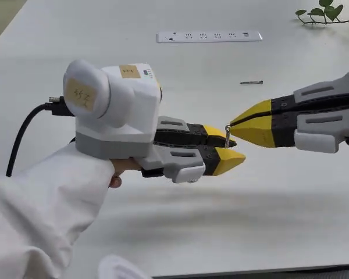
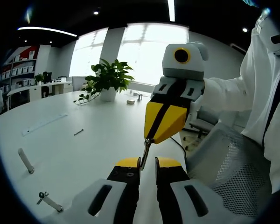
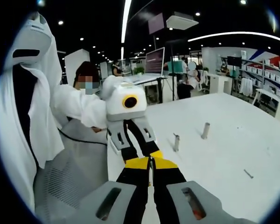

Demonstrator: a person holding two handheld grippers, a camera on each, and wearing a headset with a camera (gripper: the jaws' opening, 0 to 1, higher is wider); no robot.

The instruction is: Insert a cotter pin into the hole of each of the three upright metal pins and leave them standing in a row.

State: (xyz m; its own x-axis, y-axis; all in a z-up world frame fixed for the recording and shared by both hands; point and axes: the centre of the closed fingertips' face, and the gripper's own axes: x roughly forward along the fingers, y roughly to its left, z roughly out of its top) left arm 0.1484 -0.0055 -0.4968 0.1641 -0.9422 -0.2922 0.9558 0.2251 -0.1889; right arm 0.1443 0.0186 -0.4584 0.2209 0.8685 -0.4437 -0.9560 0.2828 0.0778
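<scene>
The right gripper (image 1: 232,124) has wedge-shaped yellow fingers (image 2: 165,119) of smooth plastic on black shanks. They are pressed together at the tip, pinching the top of a cotter pin (image 1: 227,132), a thin bright wire with a small loop at its head. The wire hangs nearly upright. Its lower end sits in the narrow slit between the matching yellow fingers (image 2: 128,163) of the left gripper (image 1: 235,149), against one of them. I cannot tell whether they clamp it.

The two grippers meet tip to tip above the bench (image 1: 279,221), nearer the person than the power strip (image 1: 209,36), a long flat white bar. The left gripper lies level, its grey and white body held in a hand (image 1: 119,171) that comes out of a loose white sleeve (image 1: 41,221). A black cable (image 1: 23,136) trails from the back of the gripper. The right gripper reaches in level from the opposite side.

A second thin metal piece (image 1: 251,82) lies flat on the matte white bench, just on the near side of the power strip. In the right gripper view two short grey metal pins (image 3: 176,142) (image 3: 206,130), plain cylinders, stand upright on the bench.
</scene>
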